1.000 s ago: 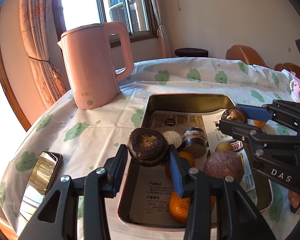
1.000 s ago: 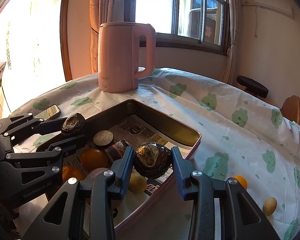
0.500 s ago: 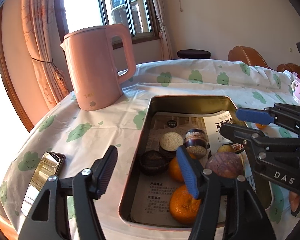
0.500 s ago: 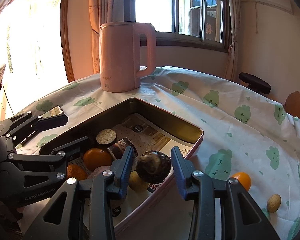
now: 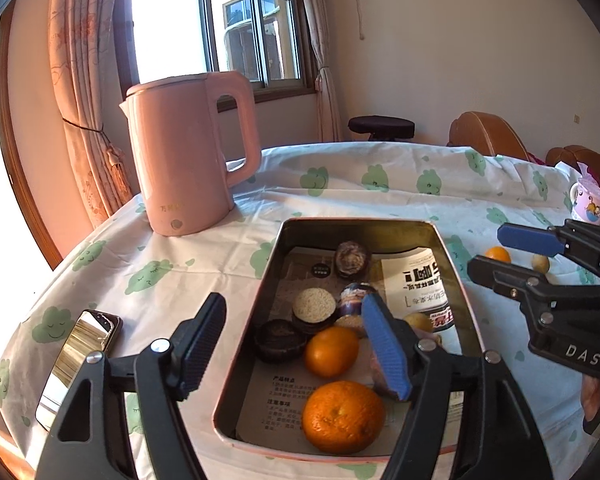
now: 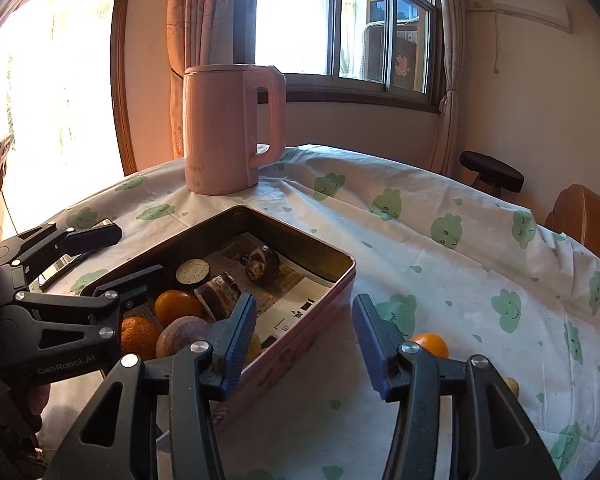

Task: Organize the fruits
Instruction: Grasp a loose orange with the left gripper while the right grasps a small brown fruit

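A rectangular metal tray [image 5: 452, 272] [image 6: 320, 304] lined with newspaper holds several fruits: two oranges [image 5: 342, 416], dark passion fruits [image 5: 280, 340] [image 6: 262, 266] and halved ones [image 5: 314, 306]. My left gripper [image 5: 296, 344] is open and empty above the tray's left rim. My right gripper [image 6: 304, 340] is open and empty over the tray's right rim; it shows in the left wrist view [image 5: 512, 252]. A small orange [image 6: 430, 344] [image 5: 497, 254] and a small yellow fruit [image 5: 540, 264] lie on the tablecloth right of the tray.
A pink kettle [image 5: 188, 152] [image 6: 232, 128] stands behind the tray. A phone [image 5: 78, 364] lies on the cloth at the left. A patterned mug [image 5: 590, 202] stands at the far right. Chairs and a stool are beyond the table.
Both grippers opened and let their dark passion fruits drop into the tray. Both have pulled back and up, the right one toward the tray's right rim.
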The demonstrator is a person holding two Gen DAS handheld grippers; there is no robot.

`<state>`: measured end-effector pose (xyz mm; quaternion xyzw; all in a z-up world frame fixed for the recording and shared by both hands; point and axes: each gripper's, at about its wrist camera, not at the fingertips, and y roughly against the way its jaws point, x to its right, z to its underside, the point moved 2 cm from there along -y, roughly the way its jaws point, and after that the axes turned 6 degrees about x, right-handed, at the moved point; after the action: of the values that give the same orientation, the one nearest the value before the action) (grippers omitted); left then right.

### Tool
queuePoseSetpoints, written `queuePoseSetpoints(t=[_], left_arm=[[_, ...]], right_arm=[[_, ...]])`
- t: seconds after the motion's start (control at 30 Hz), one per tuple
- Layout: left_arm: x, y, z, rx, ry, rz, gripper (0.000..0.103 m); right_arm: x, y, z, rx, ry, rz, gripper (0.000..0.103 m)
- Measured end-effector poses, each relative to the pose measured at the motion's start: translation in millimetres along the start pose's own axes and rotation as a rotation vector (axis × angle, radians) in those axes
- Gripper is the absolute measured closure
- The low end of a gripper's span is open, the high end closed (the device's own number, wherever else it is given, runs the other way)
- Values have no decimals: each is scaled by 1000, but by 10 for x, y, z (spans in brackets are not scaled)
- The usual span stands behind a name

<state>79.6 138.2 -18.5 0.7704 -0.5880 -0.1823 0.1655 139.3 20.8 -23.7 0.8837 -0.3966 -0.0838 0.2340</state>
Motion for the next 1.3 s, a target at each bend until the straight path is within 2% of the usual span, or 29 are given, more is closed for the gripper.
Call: queuePoseSetpoints(t=[0.1, 0.2, 0.3, 0.4, 0.5, 0.63, 0.8, 0.87, 0.9, 0.97, 1.17, 1.3], left_arm=[[157, 57, -75, 24, -11, 20, 28], [355, 75, -137, 36, -23, 53, 27], [593, 65, -178, 33, -44, 85, 27], [845, 36, -202, 27, -67, 117, 27], [1063, -12, -224, 18, -88, 133, 27], [1235, -94, -258, 1, -90, 146, 27], [1336, -198, -290, -24, -89, 145, 27], [1363, -228, -289, -30, -92, 142, 27], [1373, -243, -285, -34, -93, 142, 27], [1410, -267, -279, -42, -97, 149, 27], [1549, -354, -267, -69, -111, 172, 27], [1678, -431, -271, -96, -118, 191, 28]], right_arm=[[267, 123, 45, -1, -9, 58, 50], [630, 230, 136, -15, -31, 159, 50], [1034, 285, 255, -47, -100, 245, 50], [1326, 300, 357, -76, -164, 290, 50], [1440, 260, 418, -99, -198, 287, 50], [1407, 158, 445, -126, -214, 230, 50], [1459, -54, 536, -226, -240, 213, 50], [1502, -79, 556, -241, -265, 195, 59], [1511, -87, 560, -247, -271, 185, 68], [1508, -67, 562, -243, -273, 172, 75], [1545, 89, 582, -210, -277, 181, 76], [1654, 220, 590, -177, -287, 235, 76]])
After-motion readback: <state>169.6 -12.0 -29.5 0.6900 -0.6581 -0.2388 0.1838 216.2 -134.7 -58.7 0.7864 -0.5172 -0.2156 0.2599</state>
